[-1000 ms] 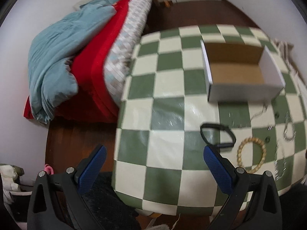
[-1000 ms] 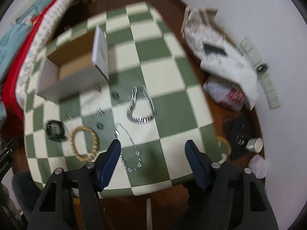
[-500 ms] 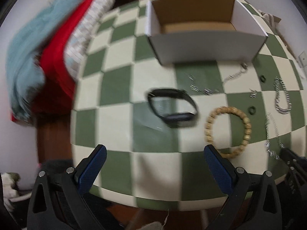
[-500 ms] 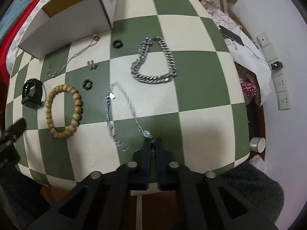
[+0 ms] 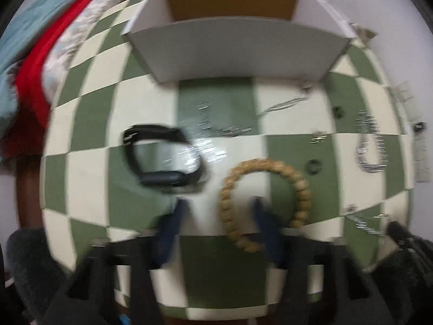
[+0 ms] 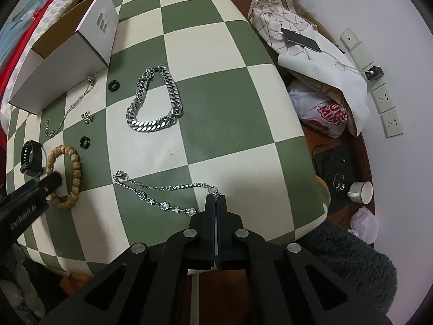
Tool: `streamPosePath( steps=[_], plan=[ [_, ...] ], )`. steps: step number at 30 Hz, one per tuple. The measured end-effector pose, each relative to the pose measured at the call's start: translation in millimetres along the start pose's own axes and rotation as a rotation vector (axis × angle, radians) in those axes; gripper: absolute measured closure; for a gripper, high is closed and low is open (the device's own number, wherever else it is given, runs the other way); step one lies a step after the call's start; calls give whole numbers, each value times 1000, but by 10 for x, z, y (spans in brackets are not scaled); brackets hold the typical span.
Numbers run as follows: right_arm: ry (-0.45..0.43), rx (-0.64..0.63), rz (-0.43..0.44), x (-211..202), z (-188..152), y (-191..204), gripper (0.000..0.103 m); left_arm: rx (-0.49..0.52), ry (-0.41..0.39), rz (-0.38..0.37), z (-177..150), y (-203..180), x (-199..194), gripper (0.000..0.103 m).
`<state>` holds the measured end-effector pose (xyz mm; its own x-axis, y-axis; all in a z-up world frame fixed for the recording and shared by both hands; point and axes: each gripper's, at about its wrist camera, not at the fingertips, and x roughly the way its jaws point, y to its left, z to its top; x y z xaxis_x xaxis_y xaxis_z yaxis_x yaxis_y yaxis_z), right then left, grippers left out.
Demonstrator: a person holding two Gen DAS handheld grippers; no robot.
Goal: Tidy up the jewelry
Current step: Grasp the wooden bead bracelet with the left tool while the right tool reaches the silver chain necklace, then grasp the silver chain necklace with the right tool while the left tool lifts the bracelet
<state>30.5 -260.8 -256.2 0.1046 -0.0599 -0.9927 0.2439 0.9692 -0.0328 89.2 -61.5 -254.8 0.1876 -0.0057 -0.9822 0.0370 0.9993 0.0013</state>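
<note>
Jewelry lies on a green-and-cream checked table (image 6: 230, 108) in front of an open white box (image 5: 235, 46) (image 6: 62, 73). My right gripper (image 6: 215, 197) is shut on one end of a thin silver necklace with crystals (image 6: 162, 188) at the near edge. My left gripper (image 5: 219, 224), blurred, is open and low over the wooden bead bracelet (image 5: 300, 187) (image 6: 75, 168); the bracelet's left arc lies between its blue pads. A black wristband (image 5: 162, 157) (image 6: 31, 157) sits left of the bracelet. A thick silver chain (image 6: 154, 124) lies mid-table.
A fine chain (image 6: 70, 108), two black rings (image 6: 113, 85) (image 6: 84, 142) and a small silver piece (image 6: 86, 117) lie near the box. Red and blue bedding (image 5: 27, 54) lies left of the table. Bags (image 6: 324, 113), a mug (image 6: 361, 192) and a grey rug (image 6: 351, 257) are on the floor at right.
The left gripper moved forward and down over the bead bracelet, and its fingers narrowed. The right gripper, shut since half a second ago, has drawn the crystal necklace's end toward the near edge.
</note>
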Motion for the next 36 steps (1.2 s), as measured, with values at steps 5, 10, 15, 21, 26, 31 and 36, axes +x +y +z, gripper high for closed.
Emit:
streamPosePath(
  steps=[5, 10, 15, 21, 26, 31, 36],
  plan=[
    [-21, 3, 23, -75, 22, 3, 103, 44, -6, 6, -67, -56, 39, 96],
    [-62, 9, 72, -258, 63, -10, 103, 49, -29, -17, -104, 83, -215, 97],
    [-101, 27, 164, -493, 56, -2, 103, 84, -98, -25, -169, 179, -514, 97],
    [-109, 41, 227, -568, 102, -70, 102, 118, -169, -16, -83, 183, -812, 97],
    [17, 60, 209, -138, 121, -222, 56, 113, -171, -12, 25, 86, -804, 97],
    [22, 1, 121, 80, 1, -85, 56, 108, -161, -9, -38, 73, -763, 97],
    [-43, -93, 4, -21, -22, 160, 98, 111, -160, -7, -43, 87, -739, 97]
  ],
)
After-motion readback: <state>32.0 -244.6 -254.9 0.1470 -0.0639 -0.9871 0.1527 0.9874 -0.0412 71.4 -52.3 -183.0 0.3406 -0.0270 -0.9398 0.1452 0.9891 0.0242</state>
